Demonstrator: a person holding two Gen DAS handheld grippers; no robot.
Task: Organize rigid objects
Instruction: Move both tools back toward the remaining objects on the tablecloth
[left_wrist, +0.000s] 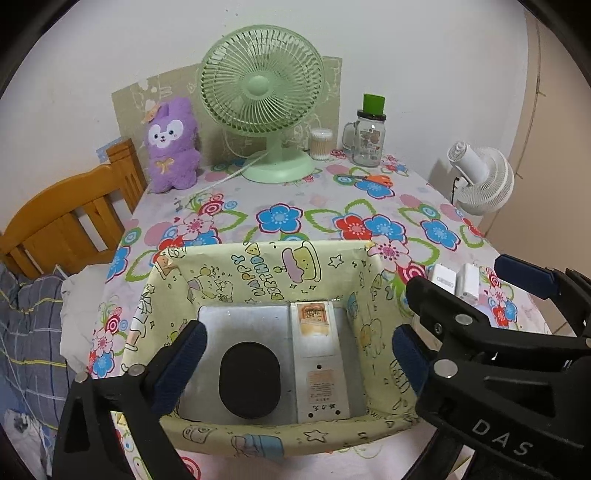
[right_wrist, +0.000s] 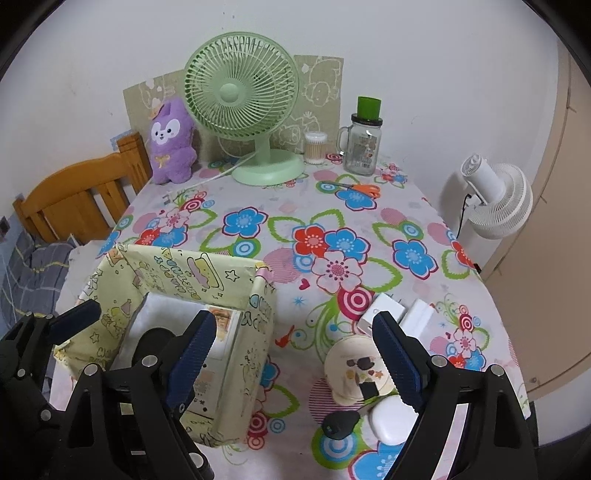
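A flower-print cloth covers my worktop, backed by a pale wall. The yellow paper-wrapped box already holds a matte black oval object and a silvery flat tin. My left claw hovers spread over that box, holding nothing. My right claw is spread too, right of the box, with the round cream case between its fingers. I judge that case comes next: close gently on its smooth curved sides.

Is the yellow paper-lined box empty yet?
No: in the left wrist view the yellow paper-lined box already holds a black oval object beside a flat silver rectangular item.
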